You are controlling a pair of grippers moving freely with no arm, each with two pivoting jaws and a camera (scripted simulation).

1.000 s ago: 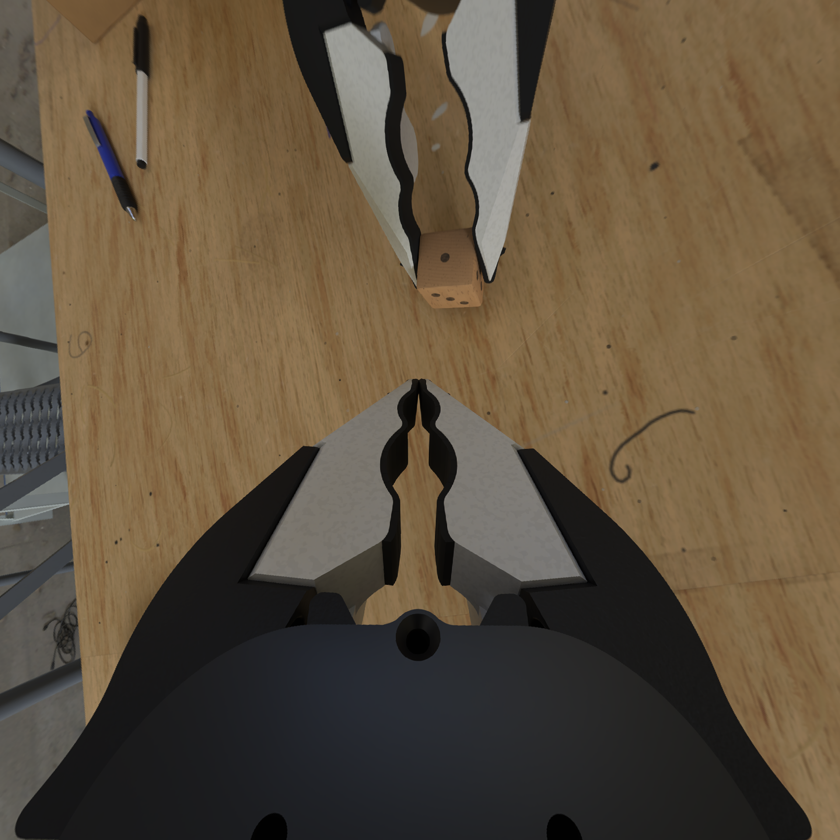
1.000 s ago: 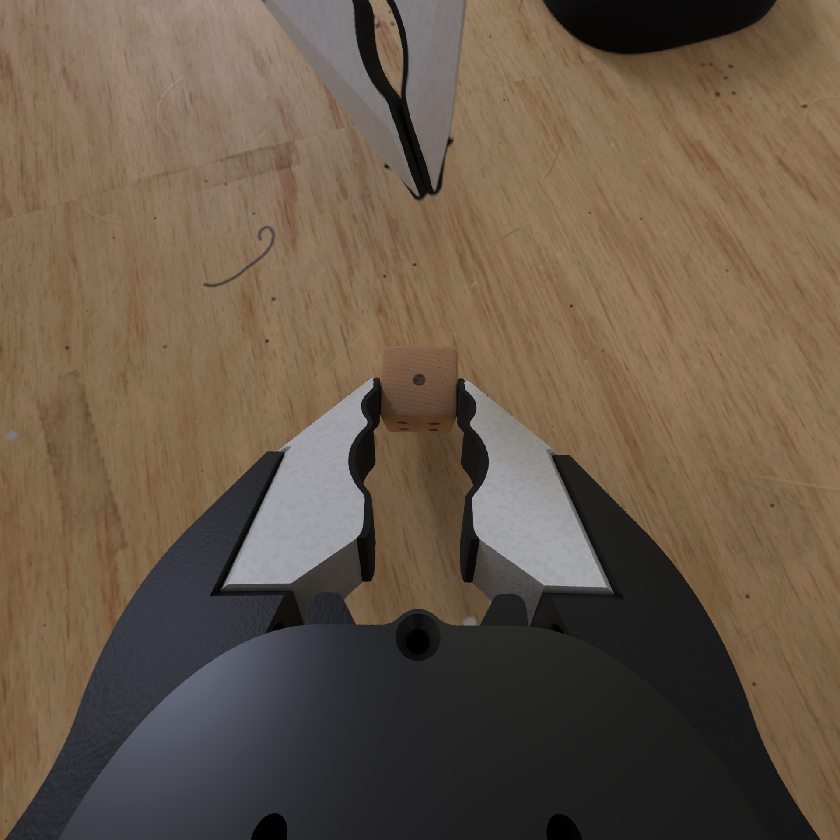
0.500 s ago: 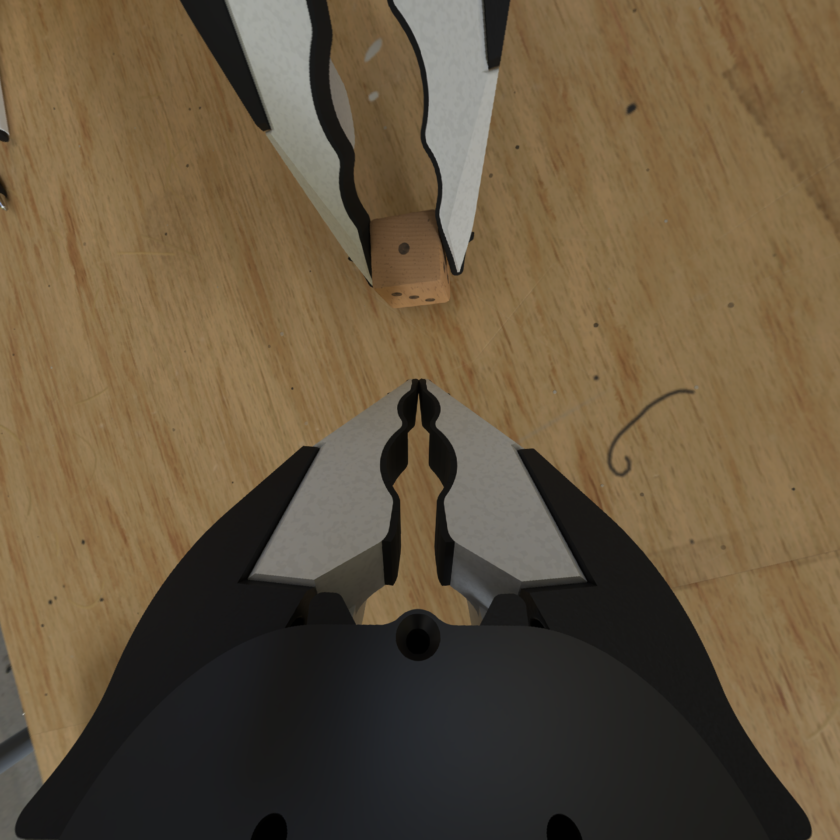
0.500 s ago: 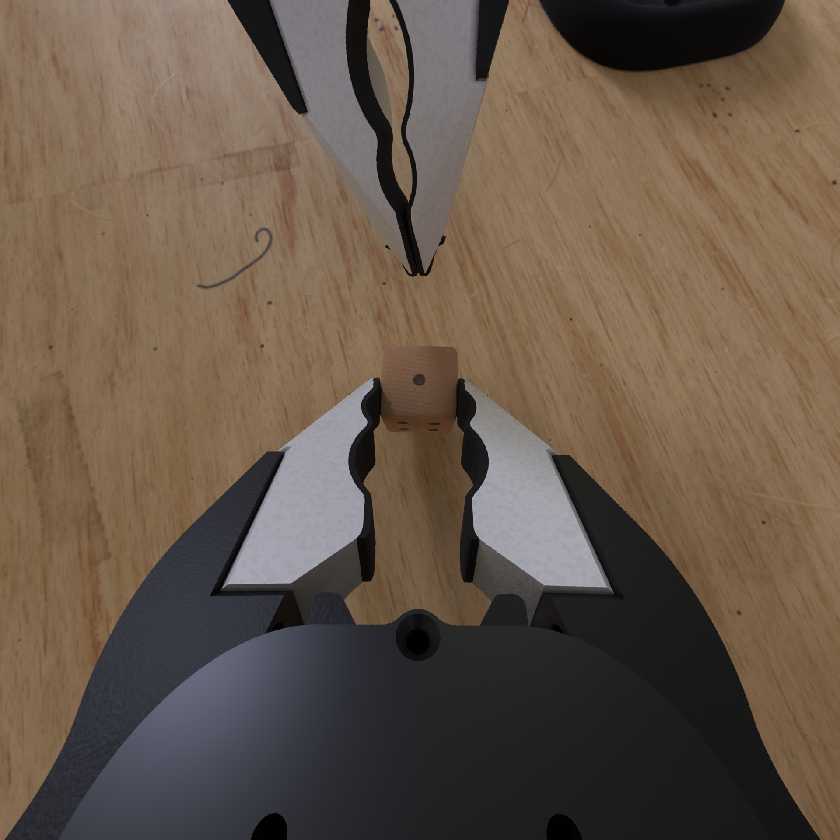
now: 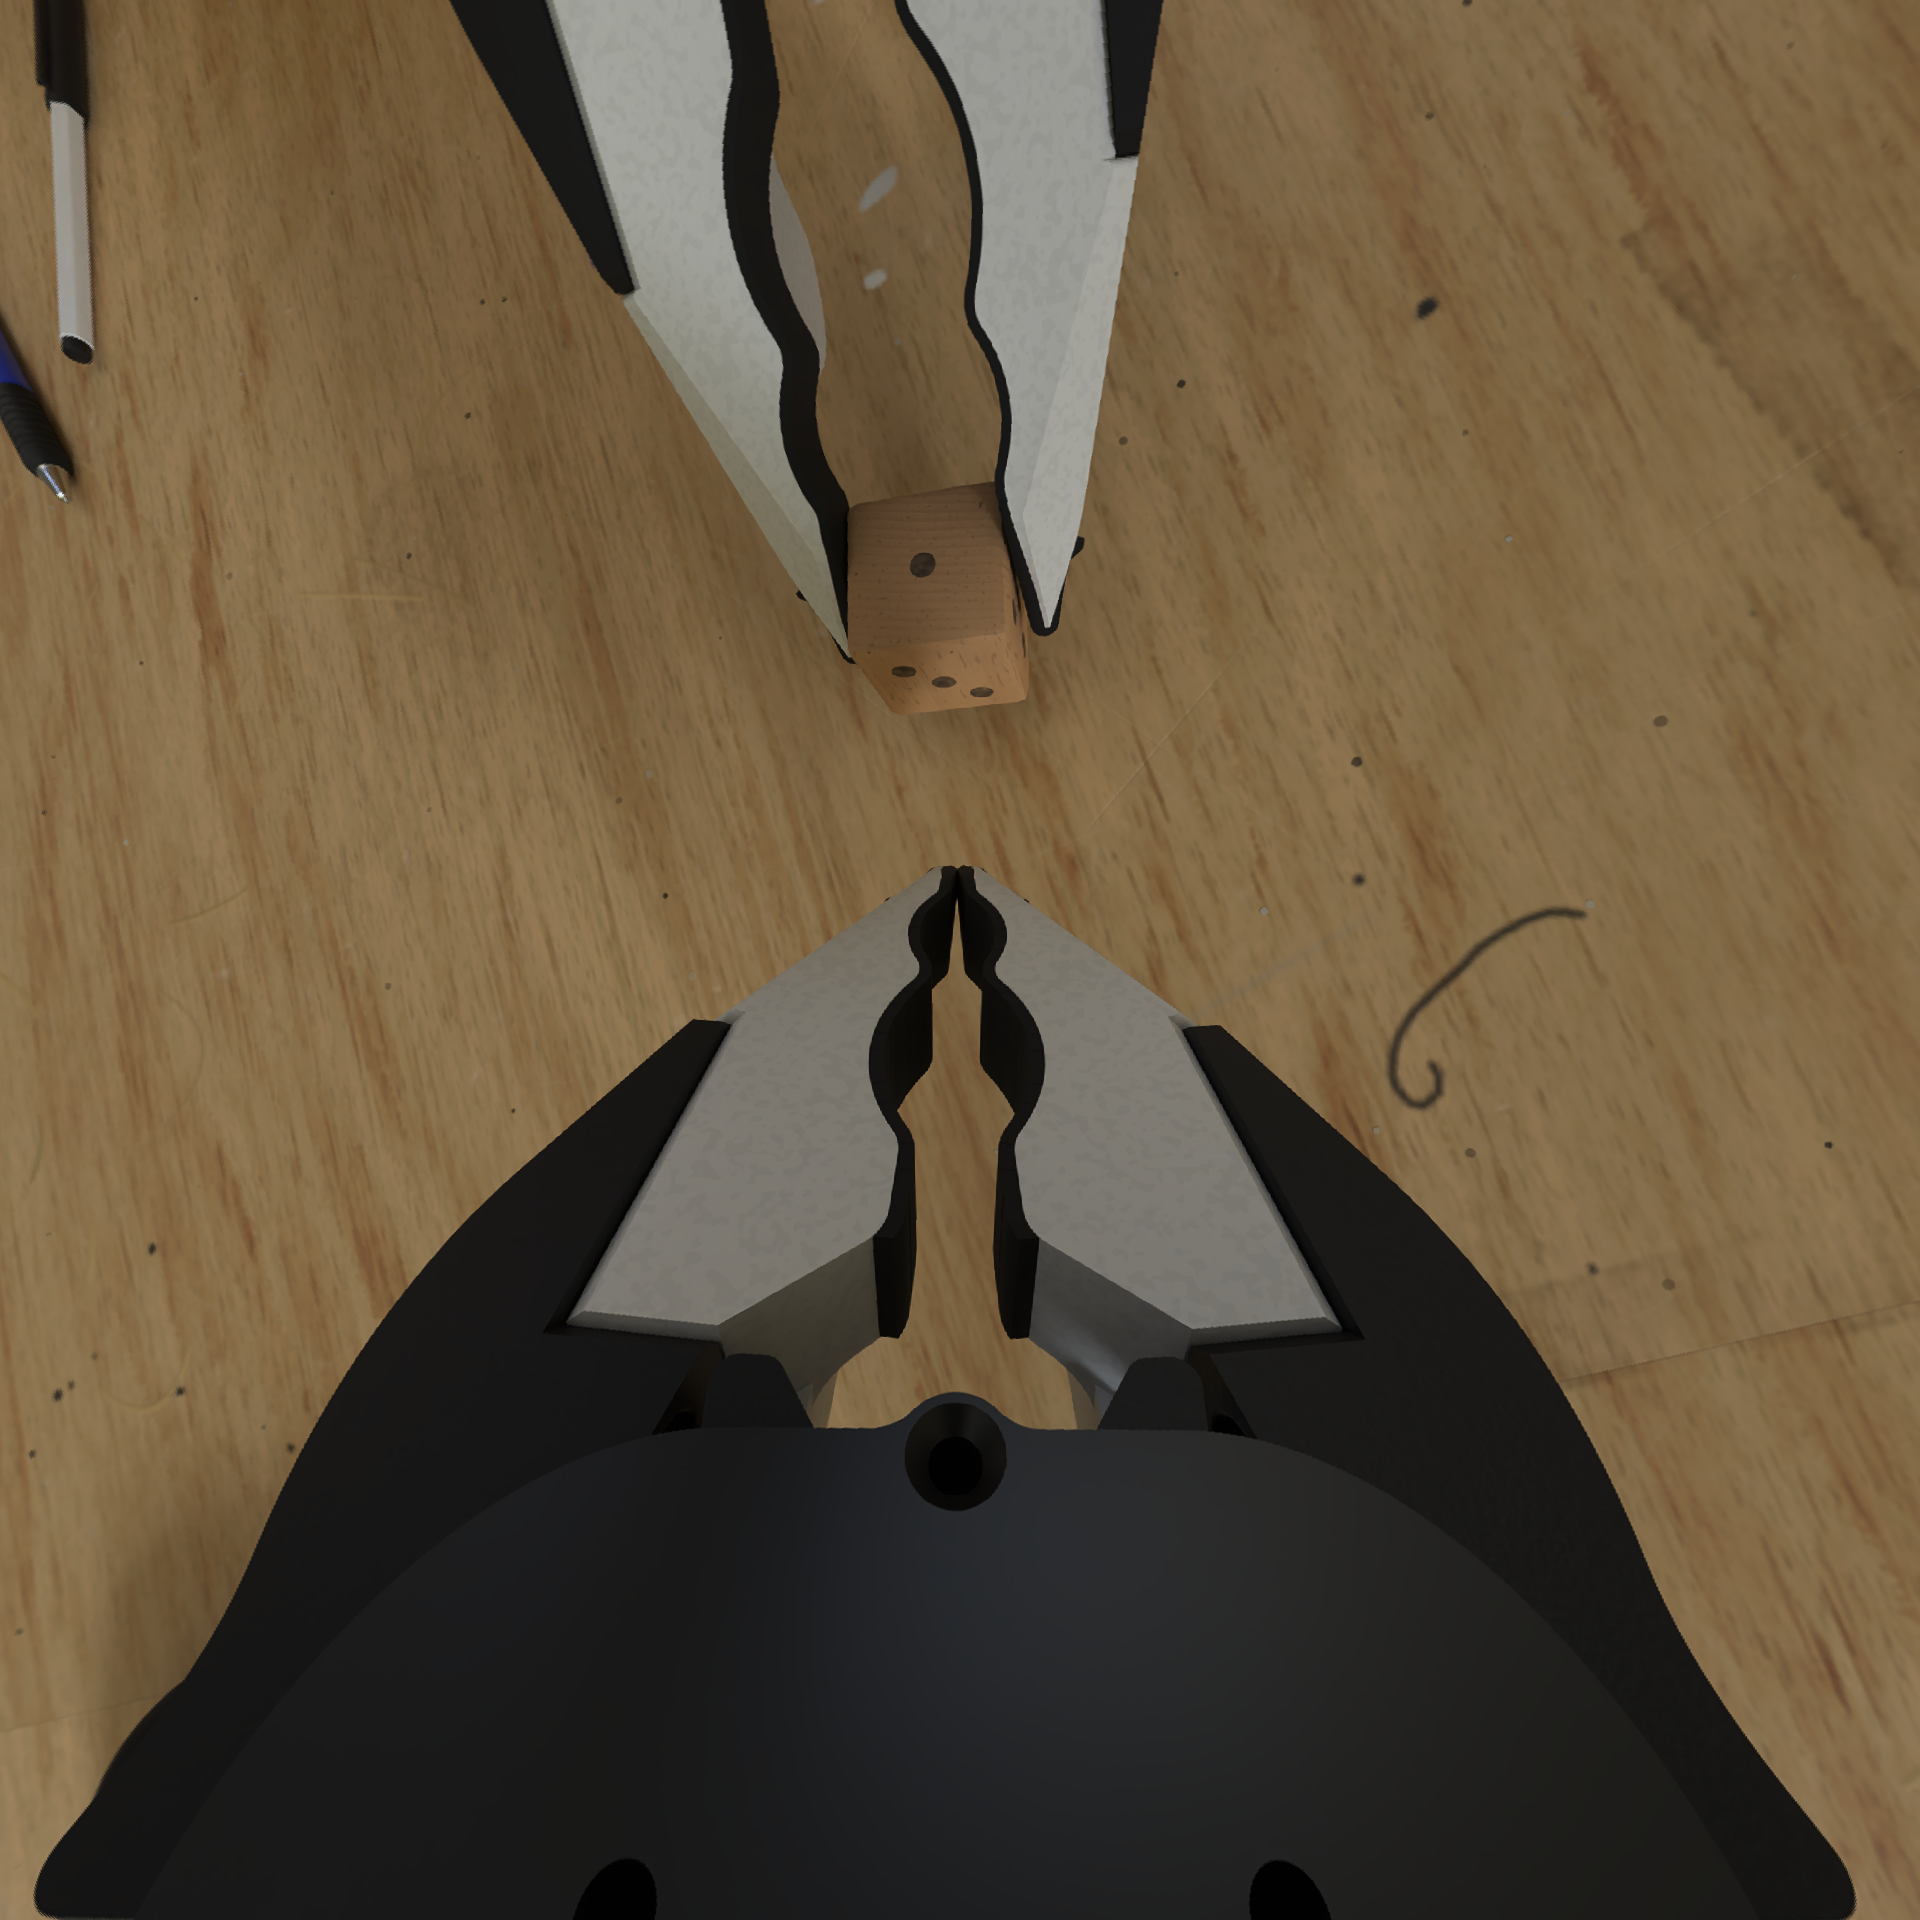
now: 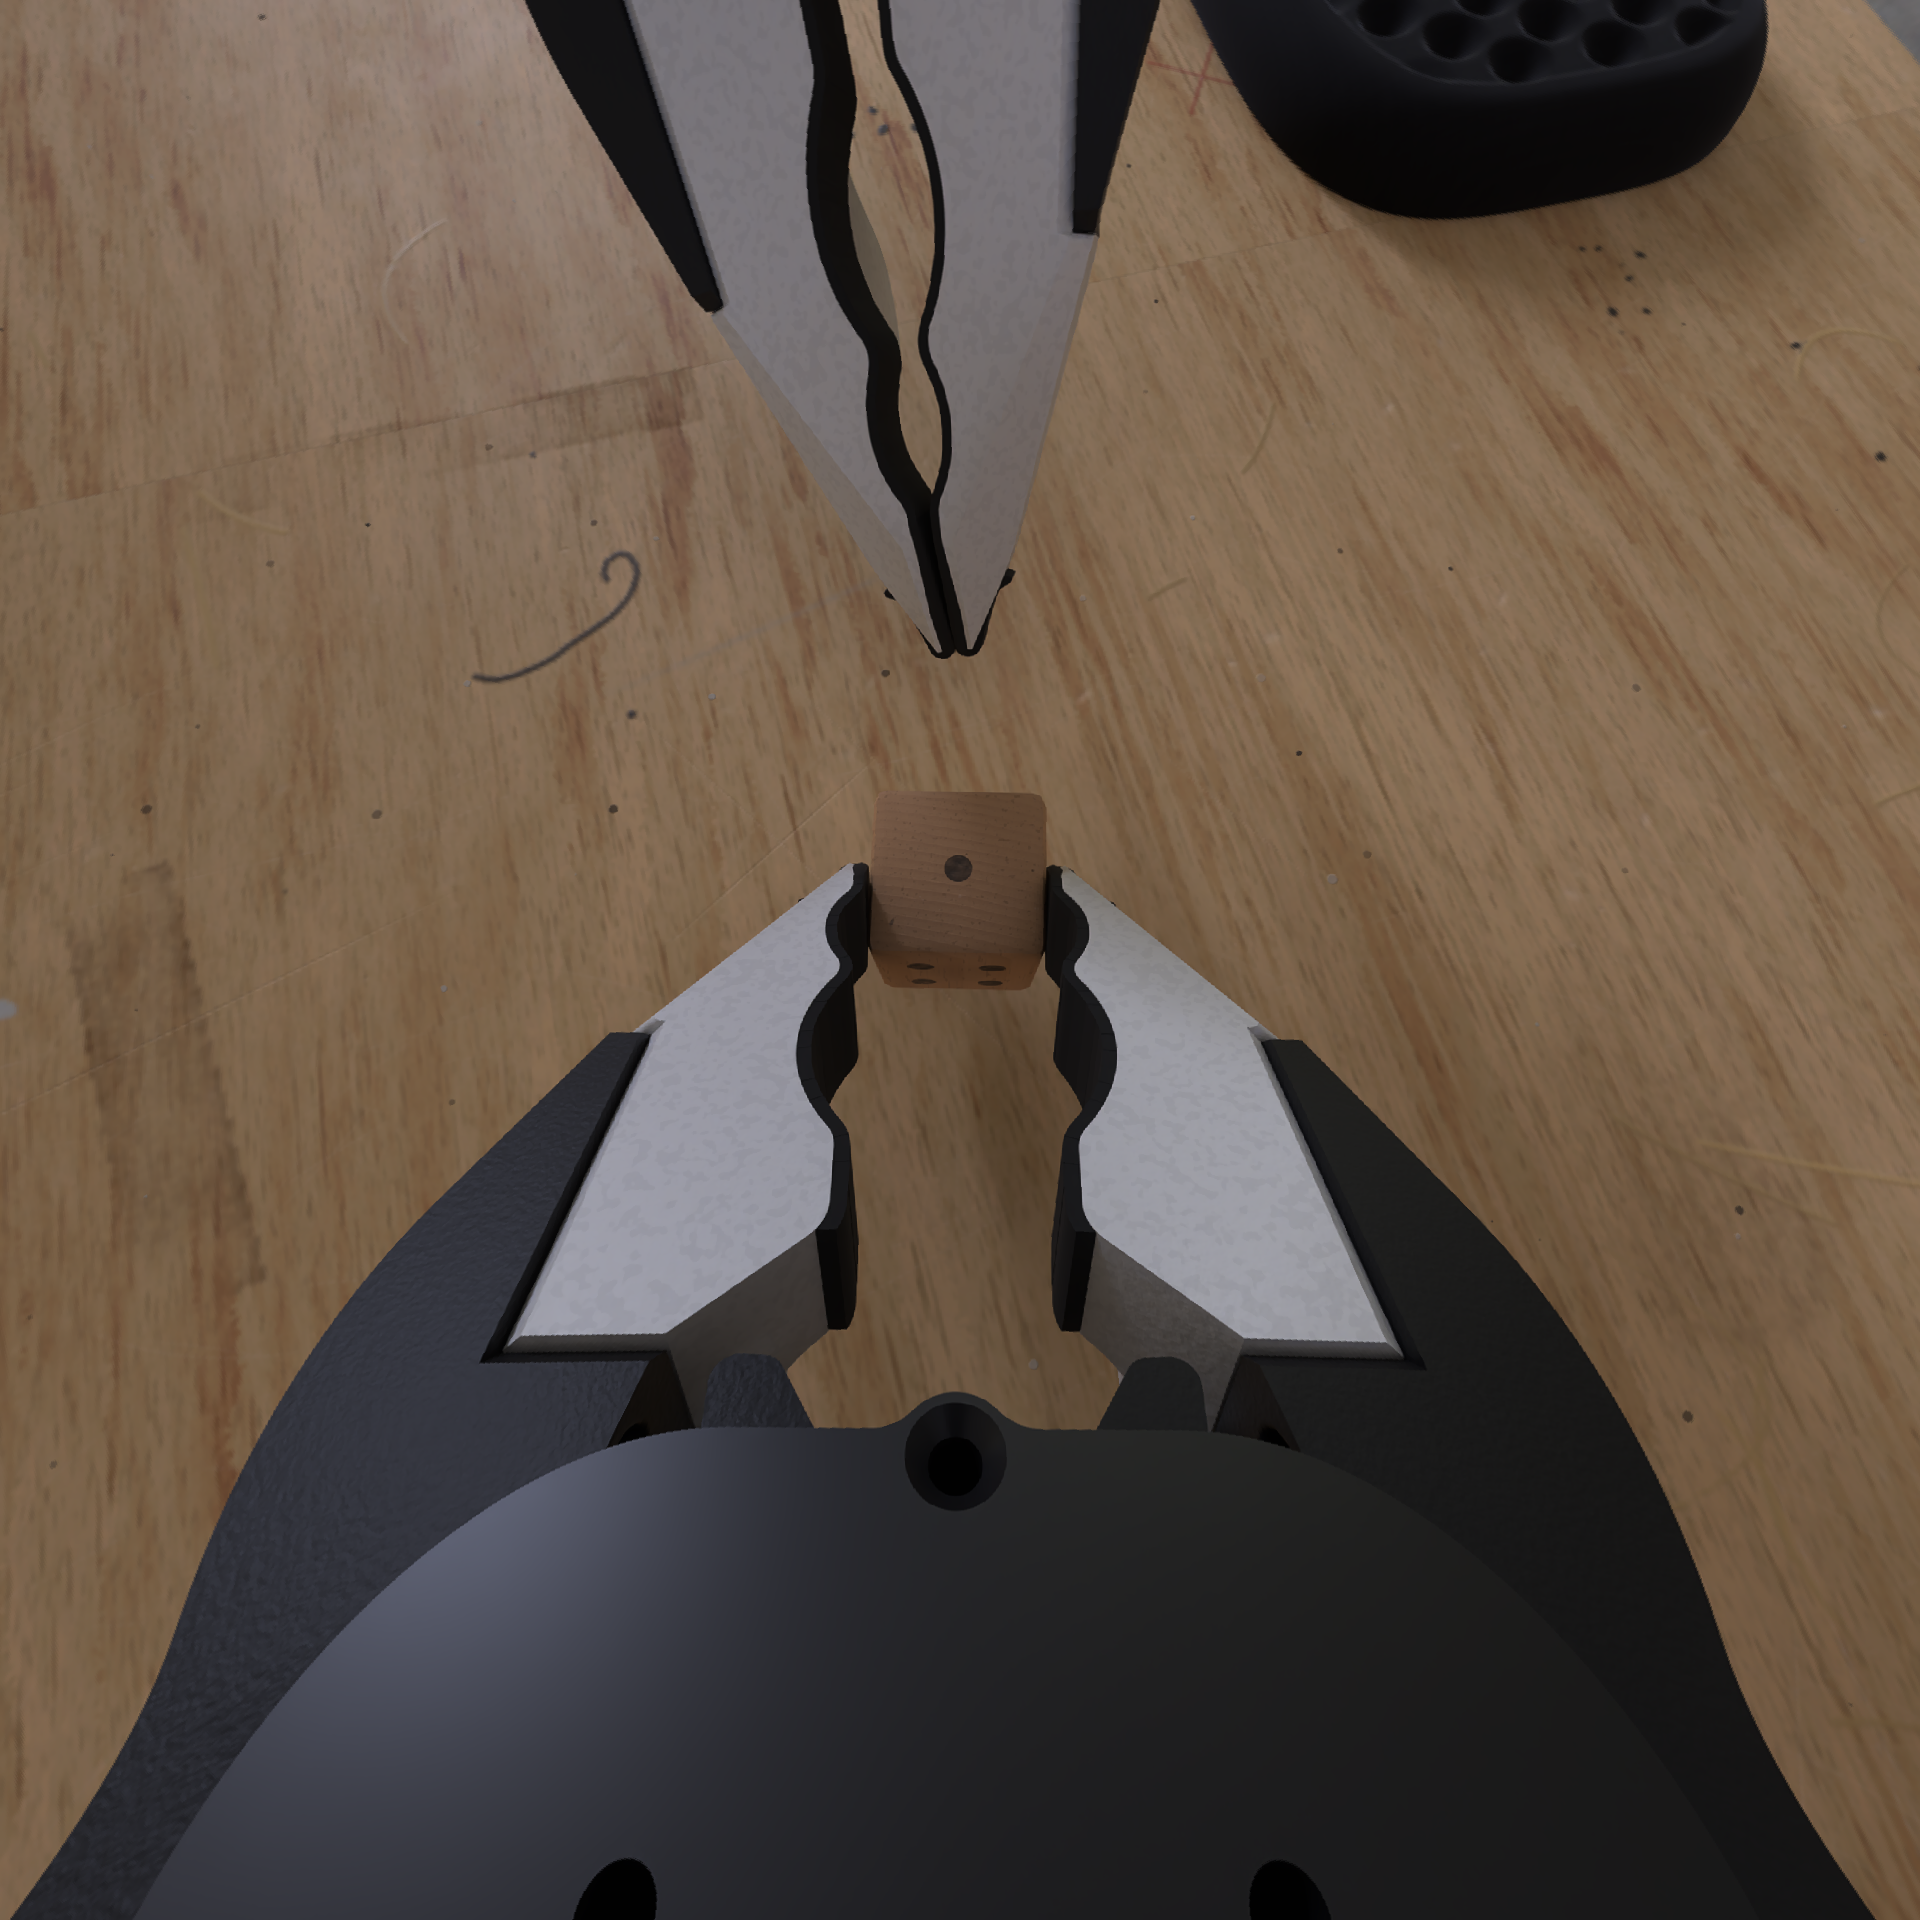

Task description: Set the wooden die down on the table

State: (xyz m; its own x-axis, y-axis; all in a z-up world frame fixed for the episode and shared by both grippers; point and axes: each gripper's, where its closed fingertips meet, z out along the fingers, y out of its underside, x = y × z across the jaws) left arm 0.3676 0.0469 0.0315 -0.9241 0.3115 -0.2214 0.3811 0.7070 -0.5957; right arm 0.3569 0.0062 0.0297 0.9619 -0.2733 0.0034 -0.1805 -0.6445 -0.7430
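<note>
The wooden die [image 6: 956,894] is a small tan cube with dark pips, clamped between the fingertips of my right gripper [image 6: 956,878], which is shut on it over the wooden table [image 6: 312,935]. I cannot tell whether the die touches the table. In the left wrist view the die [image 5: 930,592] shows in the right gripper [image 5: 940,634] straight ahead. My left gripper [image 5: 956,873] is shut and empty, its tips pointing at the die a short gap away. It also shows in the right wrist view [image 6: 951,649], facing the die.
A black-and-white pen [image 5: 71,229] and a blue pen [image 5: 26,416] lie at the left edge of the left wrist view. A black perforated object [image 6: 1486,104] sits at the far right in the right wrist view. A dark curled mark [image 5: 1455,997] is on the table.
The two grippers have drawn closer, tip to tip, with the left gripper's tips now nearer the die. The right gripper has stayed shut on the die.
</note>
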